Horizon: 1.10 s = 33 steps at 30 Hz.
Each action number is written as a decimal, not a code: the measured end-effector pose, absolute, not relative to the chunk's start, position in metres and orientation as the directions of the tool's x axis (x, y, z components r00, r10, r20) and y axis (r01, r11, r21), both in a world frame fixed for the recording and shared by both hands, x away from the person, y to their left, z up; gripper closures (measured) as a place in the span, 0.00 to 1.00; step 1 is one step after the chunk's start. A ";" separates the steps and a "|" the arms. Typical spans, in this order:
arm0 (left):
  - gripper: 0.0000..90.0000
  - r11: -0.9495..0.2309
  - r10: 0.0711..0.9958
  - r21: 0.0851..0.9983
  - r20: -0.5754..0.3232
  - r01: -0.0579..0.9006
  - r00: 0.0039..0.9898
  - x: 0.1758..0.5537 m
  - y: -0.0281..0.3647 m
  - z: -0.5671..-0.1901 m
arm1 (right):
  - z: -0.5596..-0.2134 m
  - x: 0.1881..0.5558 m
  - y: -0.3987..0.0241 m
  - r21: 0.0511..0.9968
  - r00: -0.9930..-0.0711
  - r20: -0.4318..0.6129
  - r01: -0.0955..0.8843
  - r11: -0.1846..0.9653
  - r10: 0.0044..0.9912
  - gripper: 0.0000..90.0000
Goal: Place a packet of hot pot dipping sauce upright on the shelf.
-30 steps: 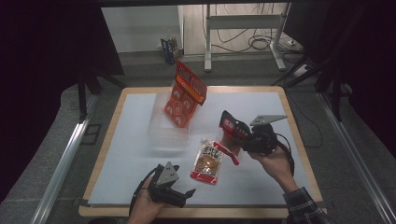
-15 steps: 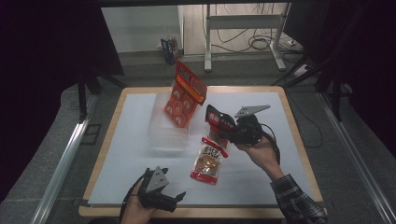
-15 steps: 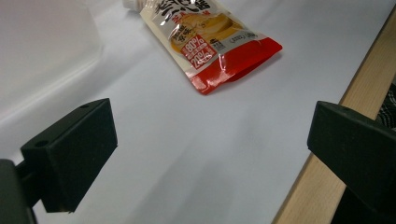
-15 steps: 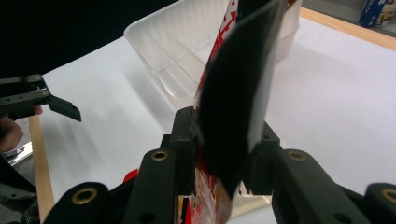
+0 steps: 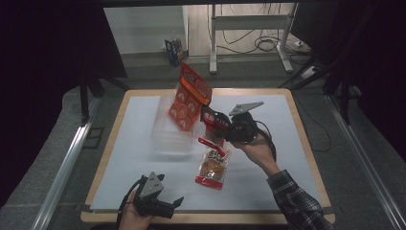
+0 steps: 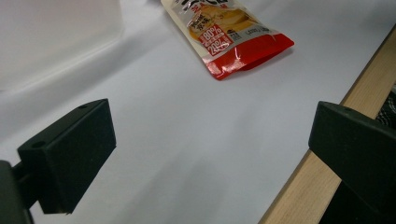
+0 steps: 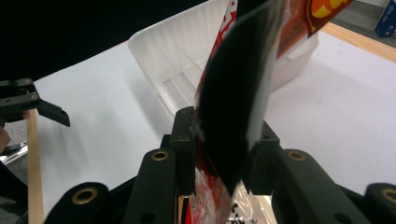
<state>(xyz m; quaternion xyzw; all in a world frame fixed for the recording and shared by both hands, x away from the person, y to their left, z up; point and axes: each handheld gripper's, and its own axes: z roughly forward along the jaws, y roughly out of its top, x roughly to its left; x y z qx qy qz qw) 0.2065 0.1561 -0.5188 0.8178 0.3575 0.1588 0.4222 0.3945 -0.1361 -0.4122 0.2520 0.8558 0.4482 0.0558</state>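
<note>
Right tongs (image 5: 208, 125) clamped on orange snack pouch (image 5: 187, 98), held upright over clear tub (image 5: 168, 134), far-centre worktop (image 5: 268, 187) | light, crinkly, slippery film; grip seam edge, probably lower | left tongs (image 5: 174, 207) apart, empty, near edge.

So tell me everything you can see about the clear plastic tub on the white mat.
The clear plastic tub looks like a translucent rectangular bin with ribbed walls and a rolled rim, open on top. It stands upright on the white mat, near its far left part. An orange snack bag leans in it, sticking out above the rim.
</note>
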 end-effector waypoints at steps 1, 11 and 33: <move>0.01 -0.390 0.718 0.803 -0.041 0.451 0.694 0.206 0.156 -0.519 | -0.412 0.396 -0.134 0.795 -0.869 0.130 0.379 0.474 0.477 0.77; 0.01 -0.392 0.719 0.801 -0.042 0.454 0.694 0.206 0.156 -0.519 | -0.416 0.411 -0.115 0.785 -0.881 0.108 0.360 0.503 0.461 0.77; 0.01 -0.405 0.719 0.793 -0.031 0.455 0.694 0.206 0.155 -0.520 | -0.428 0.435 -0.074 0.750 -0.902 0.088 0.339 0.567 0.422 0.77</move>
